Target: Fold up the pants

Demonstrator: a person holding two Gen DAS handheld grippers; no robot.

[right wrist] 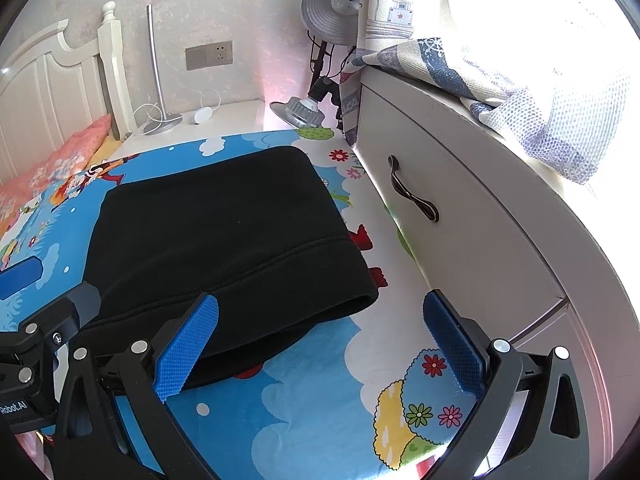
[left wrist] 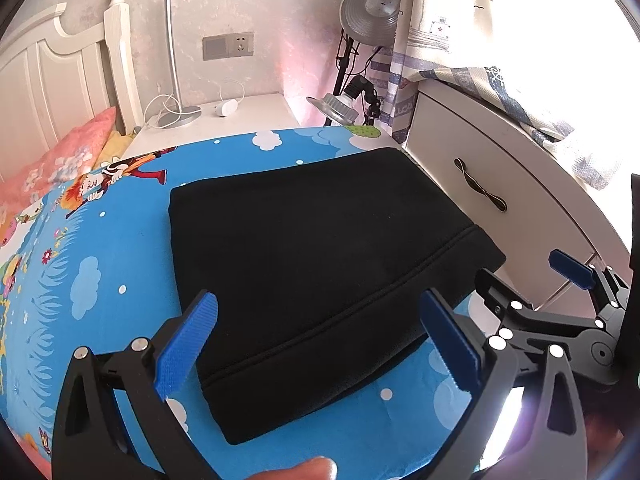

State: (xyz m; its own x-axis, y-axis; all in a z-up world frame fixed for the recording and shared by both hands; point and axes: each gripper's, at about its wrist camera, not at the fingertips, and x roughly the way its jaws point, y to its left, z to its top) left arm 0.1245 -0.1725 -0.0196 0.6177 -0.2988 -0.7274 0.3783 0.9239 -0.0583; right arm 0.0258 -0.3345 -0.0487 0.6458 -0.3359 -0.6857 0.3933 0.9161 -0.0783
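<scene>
The black pants [left wrist: 316, 256] lie folded into a thick rectangle on the blue cartoon bedsheet [left wrist: 92, 280], waistband seam toward me. My left gripper [left wrist: 320, 344] hovers open over their near edge, blue pads wide apart and holding nothing. In the right wrist view the same pants [right wrist: 224, 236] sit left of centre. My right gripper [right wrist: 324, 344] is open above the sheet [right wrist: 304, 400] by their near right corner, its left pad over the cloth edge. The right gripper [left wrist: 524, 280] also shows at the right in the left wrist view, and part of the left gripper shows at the left edge of the right wrist view.
A white drawer cabinet [right wrist: 460, 208] with a dark handle stands close on the right, a patterned cloth draped on top. Behind the bed are a white nightstand [left wrist: 240, 116] with a lamp base and cable, clamp lamps, a headboard and a pink pillow [left wrist: 52, 160]. A fingertip [left wrist: 304, 470] shows at the bottom.
</scene>
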